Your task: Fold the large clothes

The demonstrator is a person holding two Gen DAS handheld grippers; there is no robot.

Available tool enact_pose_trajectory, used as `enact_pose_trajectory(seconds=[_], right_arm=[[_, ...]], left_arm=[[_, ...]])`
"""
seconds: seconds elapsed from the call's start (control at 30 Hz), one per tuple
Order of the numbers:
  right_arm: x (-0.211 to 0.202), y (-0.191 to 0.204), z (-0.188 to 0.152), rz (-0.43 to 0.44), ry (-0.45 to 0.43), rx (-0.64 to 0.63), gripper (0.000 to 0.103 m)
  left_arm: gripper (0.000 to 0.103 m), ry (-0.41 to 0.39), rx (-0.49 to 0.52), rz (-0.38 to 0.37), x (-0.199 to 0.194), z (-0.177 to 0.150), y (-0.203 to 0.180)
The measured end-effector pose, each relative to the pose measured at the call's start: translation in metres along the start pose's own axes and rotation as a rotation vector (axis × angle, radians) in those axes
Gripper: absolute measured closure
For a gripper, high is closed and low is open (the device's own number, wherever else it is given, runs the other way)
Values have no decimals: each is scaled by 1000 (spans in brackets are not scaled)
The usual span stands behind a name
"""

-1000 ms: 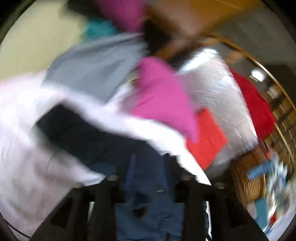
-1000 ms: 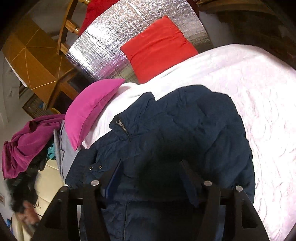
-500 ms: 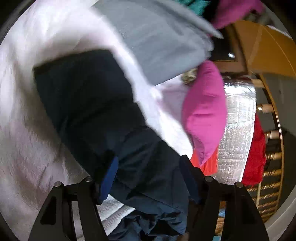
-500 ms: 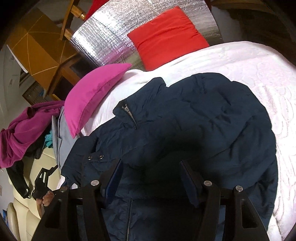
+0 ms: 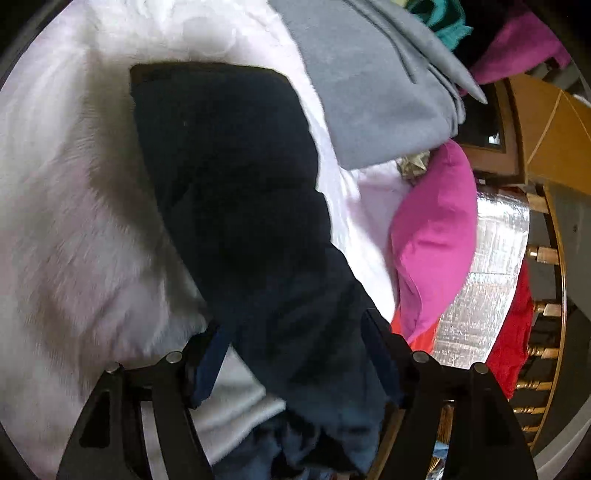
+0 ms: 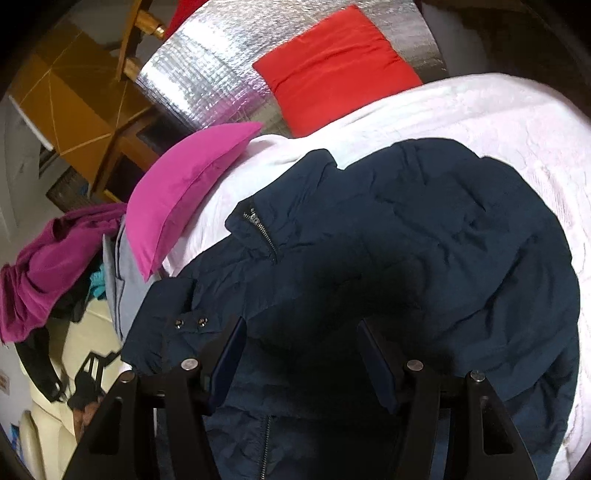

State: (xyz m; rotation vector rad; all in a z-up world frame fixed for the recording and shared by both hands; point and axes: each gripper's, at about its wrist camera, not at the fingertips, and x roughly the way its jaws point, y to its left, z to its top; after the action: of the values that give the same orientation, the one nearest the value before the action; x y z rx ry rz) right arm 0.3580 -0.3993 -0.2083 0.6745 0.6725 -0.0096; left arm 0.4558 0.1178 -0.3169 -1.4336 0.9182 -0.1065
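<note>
A dark blue jacket (image 6: 424, 266) lies spread on the white blanket (image 6: 498, 122) that covers the bed, collar and zip toward the head edge, where a pink cushion (image 6: 184, 192) and a red cushion (image 6: 332, 70) rest against a silver foil sheet (image 6: 199, 85). My right gripper (image 6: 301, 354) hangs over the lower front of the jacket near its zip; the jaws stand apart with the fabric below and between them, and I cannot tell whether the pads touch it. In the left wrist view, one sleeve (image 5: 229, 177) of the jacket runs away from me across the blanket (image 5: 74, 206) to a squared cuff end. My left gripper (image 5: 295, 354) straddles the near part of this sleeve. Its jaws have just been opening; the sleeve lies between them, close to both blue pads (image 5: 208, 363), and the pads do not clamp it. A folded grey garment (image 5: 376, 88) lies on the blanket beyond the sleeve, just beside the pink cushion (image 5: 436, 236). Past it, at the bed's side edge, sits a heap of magenta cloth (image 5: 517, 48) with a scrap of teal cloth (image 5: 443, 22). The same heap (image 6: 48, 266) appears at the left of the right wrist view, draped over cream furniture (image 6: 48, 406). A wooden rail (image 5: 550, 280) and yellow wooden furniture (image 5: 546, 133) stand behind the head edge of the bed.
</note>
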Motion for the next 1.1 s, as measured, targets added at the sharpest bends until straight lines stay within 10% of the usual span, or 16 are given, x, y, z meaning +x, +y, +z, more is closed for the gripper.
enact_pose_trajectory(seconds=[0.1,0.2,0.43,0.67,0.9,1.1], right_arm=[[-6,-3,3,-2,-20,-1,38],[-13,-10,7,-16,-45,2,38],[-33,-25,11,-33,-97,26,38],[-64,-49,14,-46,-148,74,38],[-99,-79,17,-59,-205,148,38],[-122,-100,17,-53,-239,213,38]], left_arm=[[39,-27,14,-27,1,6,-3],[86,-56,110,-1,-2,7,-16],[94,-192,437,-10,-44,-26,-88],[95,-235,898,-94,-79,-144,-174],[95,-30,1269,-78,-25,-283,-184],[93,333,1224,163,89,-322,-116]])
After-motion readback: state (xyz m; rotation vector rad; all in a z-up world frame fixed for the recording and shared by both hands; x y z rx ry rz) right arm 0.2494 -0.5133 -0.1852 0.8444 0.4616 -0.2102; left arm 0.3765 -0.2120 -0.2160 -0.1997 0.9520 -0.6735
